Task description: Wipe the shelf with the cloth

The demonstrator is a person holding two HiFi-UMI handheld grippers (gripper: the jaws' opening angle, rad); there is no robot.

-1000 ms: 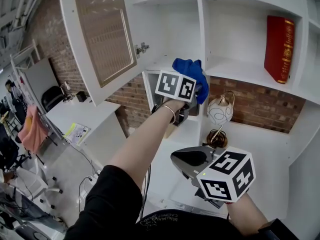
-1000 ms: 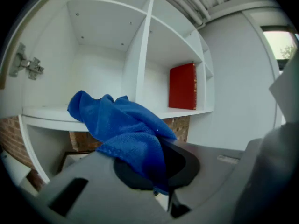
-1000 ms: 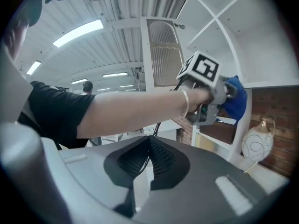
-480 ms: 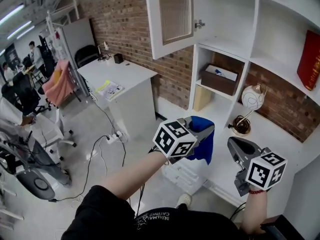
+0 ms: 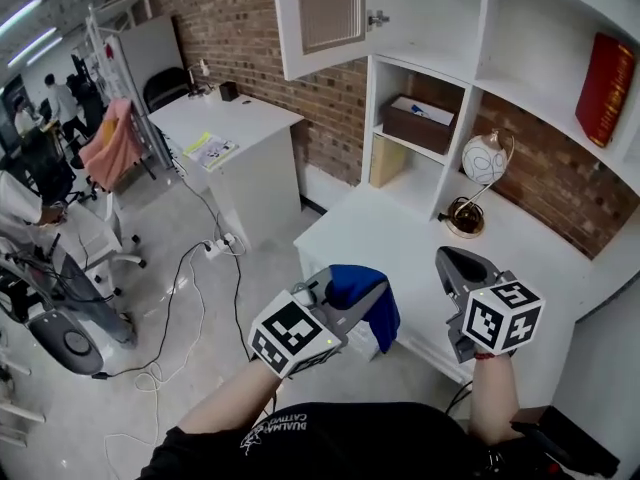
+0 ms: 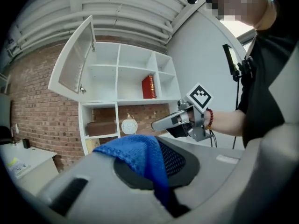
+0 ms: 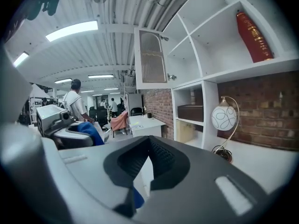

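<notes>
My left gripper is shut on a blue cloth, held low in front of me, away from the white shelf unit. In the left gripper view the cloth bulges over the jaws and hangs between them. My right gripper is to the right of the left one, jaws together with nothing held. In the right gripper view the left gripper's cloth shows at the left, apart from my right gripper. The white counter lies below the shelves.
A red book stands in an upper compartment. A globe lamp sits on the counter, with a brown box in the cubby to its left. A cabinet door hangs open. A desk and chairs stand left.
The left gripper came down from the upper shelf with the cloth still in it, ending low near my body. The view pulled back from the shelves. The right gripper stayed low.
</notes>
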